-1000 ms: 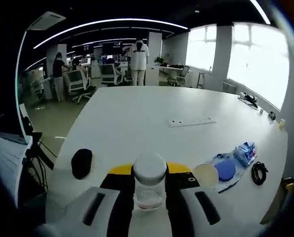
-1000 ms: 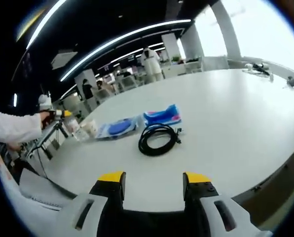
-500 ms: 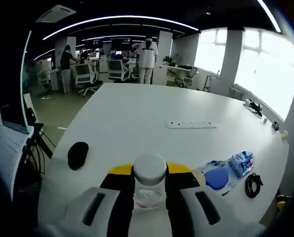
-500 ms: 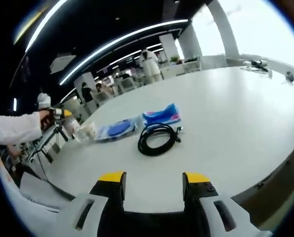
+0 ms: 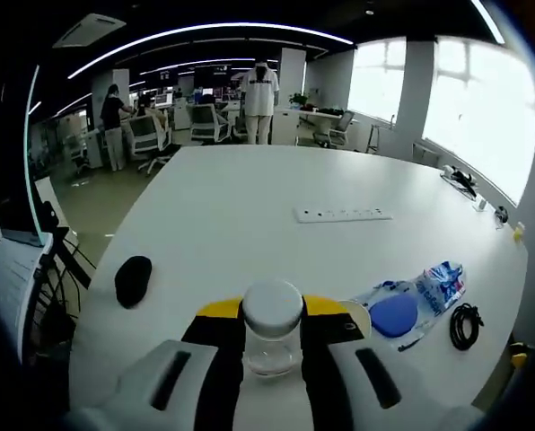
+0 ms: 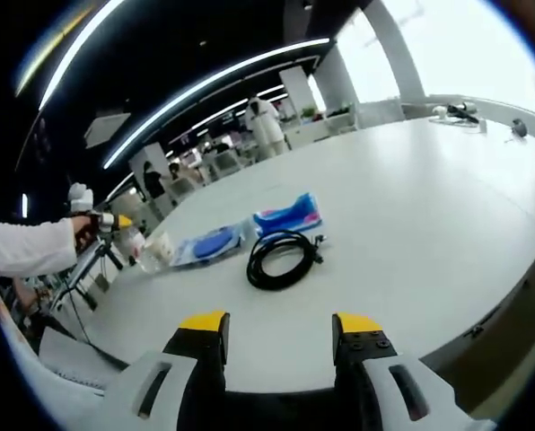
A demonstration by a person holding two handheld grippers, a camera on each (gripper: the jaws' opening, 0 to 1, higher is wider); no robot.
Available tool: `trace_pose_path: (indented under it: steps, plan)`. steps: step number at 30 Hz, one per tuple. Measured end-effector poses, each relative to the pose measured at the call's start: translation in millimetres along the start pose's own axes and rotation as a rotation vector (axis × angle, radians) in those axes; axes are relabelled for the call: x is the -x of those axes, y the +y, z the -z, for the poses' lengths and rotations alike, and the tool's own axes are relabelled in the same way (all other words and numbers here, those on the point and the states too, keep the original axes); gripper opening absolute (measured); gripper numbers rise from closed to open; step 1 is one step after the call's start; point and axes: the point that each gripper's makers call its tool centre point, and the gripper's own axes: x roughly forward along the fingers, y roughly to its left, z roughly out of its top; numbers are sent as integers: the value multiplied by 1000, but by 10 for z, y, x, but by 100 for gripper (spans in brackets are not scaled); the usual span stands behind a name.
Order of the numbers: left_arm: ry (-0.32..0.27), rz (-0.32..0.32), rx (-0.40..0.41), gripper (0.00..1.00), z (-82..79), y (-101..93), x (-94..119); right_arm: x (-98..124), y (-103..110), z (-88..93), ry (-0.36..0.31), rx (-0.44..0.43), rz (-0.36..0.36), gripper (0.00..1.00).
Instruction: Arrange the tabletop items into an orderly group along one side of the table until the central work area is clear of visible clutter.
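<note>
So right now my left gripper (image 5: 272,337) is clamped on a little clear jar (image 5: 272,334) with a white lid, held up over the near edge of the big white table (image 5: 249,206). My right gripper (image 6: 281,337) has its jaws apart with nothing between them, hovering at the table edge on the other side.

The rest of the stuff is mostly bunched along one side: a blue plastic pouch (image 5: 395,314) with a white cup (image 5: 355,316) just beside it, a blue packet (image 5: 442,278) touching the pouch's far end, and a coiled black cable (image 5: 466,323) near that. The black mouse (image 5: 133,279) sits well apart on the opposite side, and a white power strip (image 5: 344,215) lies out in the middle.

I'd say I'm mid-carry with the jar, taking it over to join that group. Next move as I see it is to swing it toward the cup and set it down upright next to it without knocking the cup or landing on the pouch. After that the mouse looks like the obvious leftover.

Compared with a second ago, my left view has shifted a bit, so the pouch and cable sit slightly differently in the picture, but that's my hand moving, not the things. The jar sits in the gripper the same way. In the right view the cable appears a touch further left, again just camera drift, and the jaws are as wide as before.
</note>
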Motion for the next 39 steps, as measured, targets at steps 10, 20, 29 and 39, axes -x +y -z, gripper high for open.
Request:
trace_pose_path:
  steps: [10, 20, 29, 39]
  plan:
    - [-19, 2, 2, 22, 18, -55, 22, -48, 26, 45, 15, 1, -18, 46]
    - [-45, 60, 1, 44, 1, -168, 32, -130, 86, -3, 23, 3, -46, 48]
    - [-102, 124, -23, 65, 73, -234, 214, -237, 167, -114, 40, 8, -96, 60]
    - [-137, 163, -26, 81, 374, -67, 586, -454, 182, -269, 117, 66, -176, 79]
